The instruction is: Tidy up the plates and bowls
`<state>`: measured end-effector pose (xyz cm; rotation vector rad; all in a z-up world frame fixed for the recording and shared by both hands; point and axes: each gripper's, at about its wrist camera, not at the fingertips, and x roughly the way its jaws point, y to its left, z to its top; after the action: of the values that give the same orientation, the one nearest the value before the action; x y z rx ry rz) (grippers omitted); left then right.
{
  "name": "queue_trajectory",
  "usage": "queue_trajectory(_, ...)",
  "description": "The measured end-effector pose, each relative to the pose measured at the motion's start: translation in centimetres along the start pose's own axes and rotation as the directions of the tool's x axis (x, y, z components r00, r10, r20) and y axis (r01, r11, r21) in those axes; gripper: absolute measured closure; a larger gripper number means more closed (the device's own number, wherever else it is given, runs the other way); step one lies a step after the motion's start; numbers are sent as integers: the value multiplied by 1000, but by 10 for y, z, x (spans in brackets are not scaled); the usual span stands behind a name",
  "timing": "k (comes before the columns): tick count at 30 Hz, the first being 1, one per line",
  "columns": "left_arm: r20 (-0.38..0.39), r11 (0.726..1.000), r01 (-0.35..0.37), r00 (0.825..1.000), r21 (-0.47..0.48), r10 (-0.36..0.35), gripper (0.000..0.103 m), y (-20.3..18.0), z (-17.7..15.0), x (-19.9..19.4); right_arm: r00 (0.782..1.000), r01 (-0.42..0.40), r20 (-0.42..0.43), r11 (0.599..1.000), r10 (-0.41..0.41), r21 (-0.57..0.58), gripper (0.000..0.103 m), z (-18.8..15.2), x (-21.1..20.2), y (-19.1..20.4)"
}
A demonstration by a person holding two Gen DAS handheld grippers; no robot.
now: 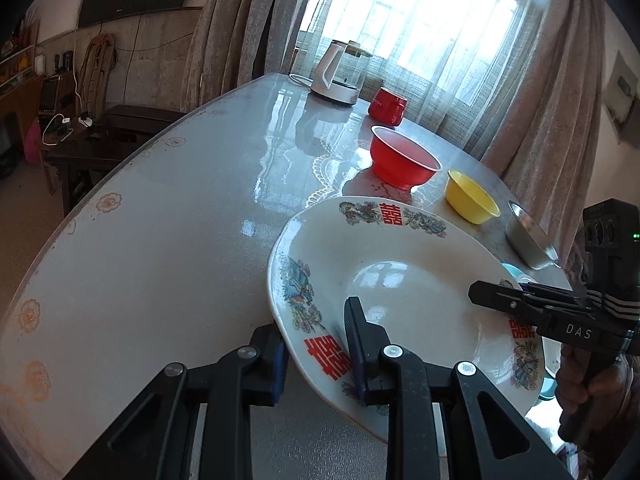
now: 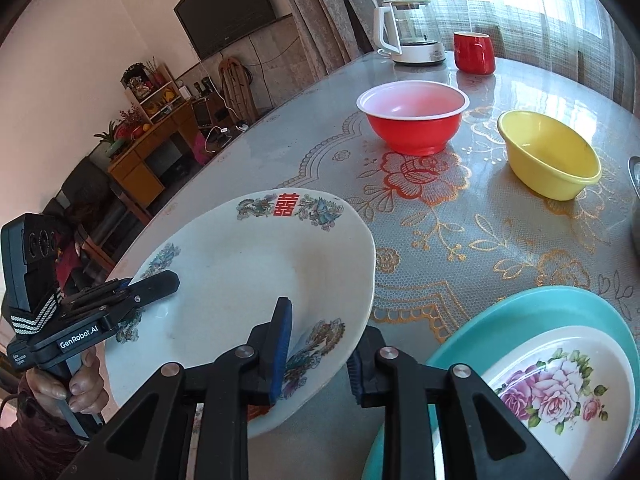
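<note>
The white plate, rimmed with red characters and painted birds, was held tilted above the bench, gripped on opposite sides of its rim. On the plate's left side, the left hand-held gripper was clamped on the rim, one blue pad inside the plate and the other beneath its edge. On the plate's right side, the right hand-held gripper was likewise clamped on the rim, one pad over the inner face and the other behind. Both pointed downward at a slant, and a hand wrapped the left handle. Beyond the plate stood the red bowl, to its right the yellow bowl, then a metal bowl. Right of the plate and nearer lay a teal plate carrying a rose-patterned plate.
</note>
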<state>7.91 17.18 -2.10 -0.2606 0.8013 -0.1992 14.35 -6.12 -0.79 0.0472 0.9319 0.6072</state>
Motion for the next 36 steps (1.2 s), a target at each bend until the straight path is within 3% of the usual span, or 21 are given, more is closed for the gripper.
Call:
queue_trajectory(4,18,1000,4,1000,18,-4,77,-6,-4,-4,999,41,13,998,-41,-41,77,-3,-5,6)
queue_trajectory(16,65,991,58,996,120,-66,77,-47,6,-21,993,46,105,999,-46,-1,77,-14,-52,-8)
queue_trajectory(27,13,951,197,979,238,-206,76,-121,10,-4,967,161,184,983,-175,93,77,-44,-119,-45)
queue_trajectory(36,-66,911,273,962,308,-265,75,-174,7,21,941,248,182,947,-286,205,77,-72,-149,-85)
